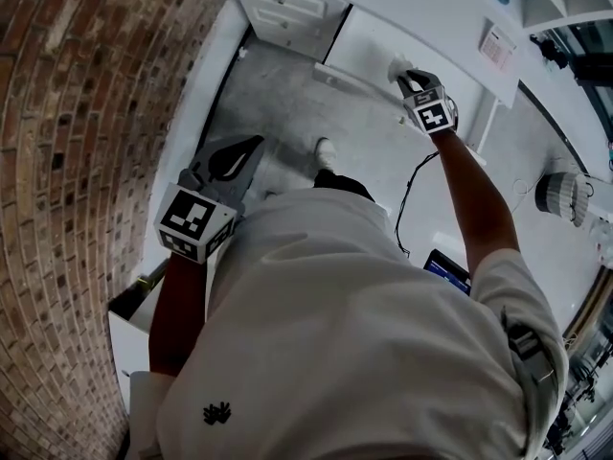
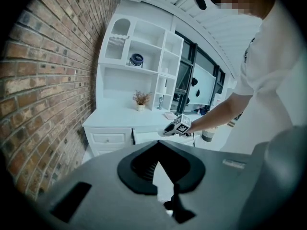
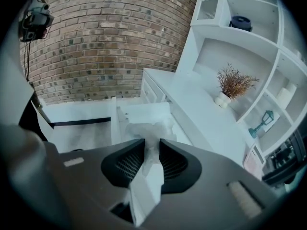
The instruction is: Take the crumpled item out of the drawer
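Observation:
The white drawer (image 3: 139, 113) of the white cabinet stands pulled out. Over it, my right gripper (image 3: 151, 140) is shut on the crumpled white item (image 3: 148, 128), which bulges out past the fingertips. In the head view the right gripper (image 1: 407, 77) reaches out at arm's length above the open drawer (image 1: 369, 36), with the crumpled item (image 1: 397, 67) at its tip. My left gripper (image 1: 251, 144) hangs low by the person's left side, shut and holding nothing. The left gripper view shows its own jaws (image 2: 158, 143) closed tip to tip and the right gripper (image 2: 169, 130) far off at the cabinet.
A brick wall (image 1: 86, 113) runs along the left. The white cabinet (image 1: 287, 8) with more drawers stands against it, under shelves holding a dried plant (image 3: 232, 85). A black cable (image 1: 412, 190) trails over the grey floor, and a round fan (image 1: 560, 195) stands at the right.

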`<state>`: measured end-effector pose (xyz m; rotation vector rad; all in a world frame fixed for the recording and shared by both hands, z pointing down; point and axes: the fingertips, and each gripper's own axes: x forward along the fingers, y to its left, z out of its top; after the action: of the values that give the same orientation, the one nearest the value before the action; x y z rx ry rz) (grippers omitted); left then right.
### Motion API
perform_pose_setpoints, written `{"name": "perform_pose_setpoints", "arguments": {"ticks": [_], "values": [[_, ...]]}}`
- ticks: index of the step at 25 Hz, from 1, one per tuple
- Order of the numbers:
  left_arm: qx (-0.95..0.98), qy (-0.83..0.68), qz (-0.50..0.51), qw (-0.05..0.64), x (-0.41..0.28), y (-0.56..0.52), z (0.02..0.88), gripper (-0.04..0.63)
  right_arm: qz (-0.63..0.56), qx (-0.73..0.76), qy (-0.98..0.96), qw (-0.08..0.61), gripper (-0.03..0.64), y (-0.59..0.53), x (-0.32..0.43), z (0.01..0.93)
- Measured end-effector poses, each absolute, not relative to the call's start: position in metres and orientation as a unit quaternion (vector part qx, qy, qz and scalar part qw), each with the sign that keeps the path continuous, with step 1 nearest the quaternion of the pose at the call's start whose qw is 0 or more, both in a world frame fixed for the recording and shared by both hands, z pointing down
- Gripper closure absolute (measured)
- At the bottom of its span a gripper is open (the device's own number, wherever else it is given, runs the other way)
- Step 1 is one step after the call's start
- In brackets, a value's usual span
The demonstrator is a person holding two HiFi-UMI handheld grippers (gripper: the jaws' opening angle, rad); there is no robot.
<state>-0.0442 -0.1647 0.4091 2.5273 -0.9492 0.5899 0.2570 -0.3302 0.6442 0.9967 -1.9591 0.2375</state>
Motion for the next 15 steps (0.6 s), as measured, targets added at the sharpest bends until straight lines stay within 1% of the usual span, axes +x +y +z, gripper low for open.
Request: {"name": "perform_pose_setpoints", "arguments": {"ticks": [15], "values": [[0.912,-0.318,0.207,0.158,-0.089,-0.088,0.402,0.589,0.092,0.396,-0.816,0.410,0.517,-0.241,0.181,0.572]]}}
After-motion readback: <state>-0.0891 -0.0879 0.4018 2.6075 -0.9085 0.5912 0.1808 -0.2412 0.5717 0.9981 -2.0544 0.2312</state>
